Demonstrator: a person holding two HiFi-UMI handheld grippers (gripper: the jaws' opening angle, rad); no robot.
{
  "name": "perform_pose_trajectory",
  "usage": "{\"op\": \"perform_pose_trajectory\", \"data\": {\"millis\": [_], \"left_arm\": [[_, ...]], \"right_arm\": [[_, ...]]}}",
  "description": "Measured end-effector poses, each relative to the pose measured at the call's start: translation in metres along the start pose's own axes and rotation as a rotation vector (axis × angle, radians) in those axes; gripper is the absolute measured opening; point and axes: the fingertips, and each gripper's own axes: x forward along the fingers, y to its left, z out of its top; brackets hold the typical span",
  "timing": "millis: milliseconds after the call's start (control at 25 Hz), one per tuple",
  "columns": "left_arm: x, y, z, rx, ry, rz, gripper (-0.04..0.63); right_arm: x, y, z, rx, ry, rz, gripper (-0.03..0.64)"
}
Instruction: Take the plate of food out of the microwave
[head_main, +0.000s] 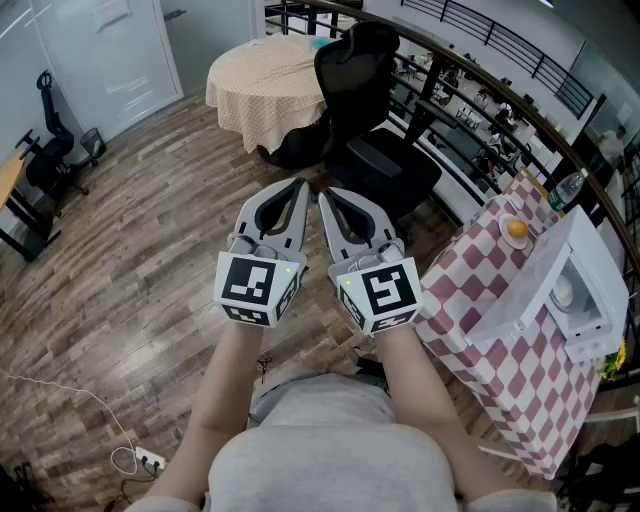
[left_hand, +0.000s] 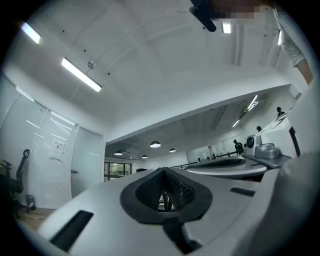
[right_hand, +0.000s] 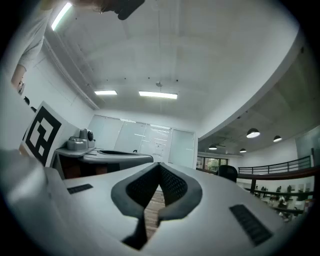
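Observation:
The white microwave (head_main: 592, 283) stands on a red-and-white checked table (head_main: 490, 340) at the right edge of the head view, its door (head_main: 520, 290) swung open. A pale round shape inside could be the plate (head_main: 565, 291); no food on it can be made out. My left gripper (head_main: 299, 186) and right gripper (head_main: 323, 196) are held side by side in front of my chest, well left of the microwave, tips pointing away. Both are shut with nothing between the jaws. The left gripper (left_hand: 162, 171) and the right gripper (right_hand: 159, 165) look up at the ceiling in their own views.
An orange (head_main: 516, 230) and a bottle (head_main: 565, 190) sit on the checked table behind the microwave. A black office chair (head_main: 375, 120) stands just beyond the grippers, with a round cloth-covered table (head_main: 262, 85) behind it. Wood floor spreads to the left, with a cable (head_main: 90, 420).

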Motion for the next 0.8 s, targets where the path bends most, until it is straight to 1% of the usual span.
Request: {"op": "perform_pose_trajectory", "data": {"millis": [400, 520, 640, 800], "left_arm": [[-0.002, 0.004, -0.002, -0.023, -0.003, 0.006, 0.002], [-0.005, 0.005, -0.004, -0.036, -0.001, 0.000, 0.002], [-0.008, 0.005, -0.005, -0.048, 0.000, -0.009, 0.002], [-0.013, 0.003, -0.007, -0.059, 0.006, -0.032, 0.002]], "right_arm": [[0.000, 0.002, -0.003, 0.006, 0.022, 0.014, 0.021], [-0.003, 0.002, -0.003, 0.021, 0.017, -0.001, 0.021], [-0.005, 0.004, -0.002, 0.013, 0.027, -0.017, 0.021], [-0.011, 0.006, -0.003, 0.023, 0.040, -0.047, 0.021]]}}
